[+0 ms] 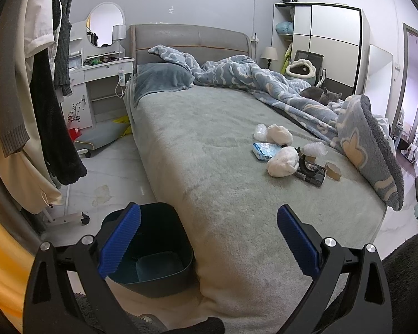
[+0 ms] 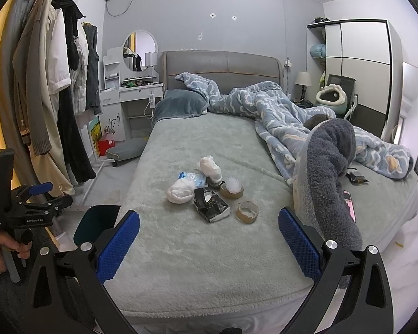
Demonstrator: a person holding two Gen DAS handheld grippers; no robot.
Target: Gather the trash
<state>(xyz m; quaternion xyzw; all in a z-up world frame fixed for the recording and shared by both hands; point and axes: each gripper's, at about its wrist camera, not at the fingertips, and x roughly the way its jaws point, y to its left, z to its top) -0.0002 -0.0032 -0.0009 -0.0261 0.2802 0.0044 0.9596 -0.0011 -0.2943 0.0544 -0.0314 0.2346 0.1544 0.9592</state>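
The trash lies in a loose cluster on the grey-green bed (image 2: pixel 197 256), toward its foot and a little right of the middle. In the right wrist view it holds two white crumpled wads (image 2: pixel 180 191) (image 2: pixel 209 167), a blue-and-white packet (image 2: pixel 192 178) between them, a torn black wrapper (image 2: pixel 211 205) nearest the camera, a tape roll (image 2: pixel 231 188) with crinkled clear plastic sitting in it, and a second, nearly spent tape roll (image 2: pixel 247 212) just beside the wrapper. All pieces touch or nearly touch one another.

The right gripper (image 2: pixel 209 239) hangs above the near edge of the bed with its blue pads spread wide and nothing between them; the cluster sits ahead of it, between the lines of its two fingers but well apart from the tips.

In the left wrist view the same cluster (image 1: pixel 289 157) lies ahead and to the right. The left gripper (image 1: pixel 209 239) also stands wide apart and empty, over the bed's near corner. A dark bin (image 1: pixel 153 253) stands on the floor against the side of the bed, directly behind the left finger (image 1: pixel 119 242).

A blue patterned blanket (image 2: pixel 278 111) is heaped along the right side of the bed, and a grey cat (image 1: pixel 320 94) lies on it.
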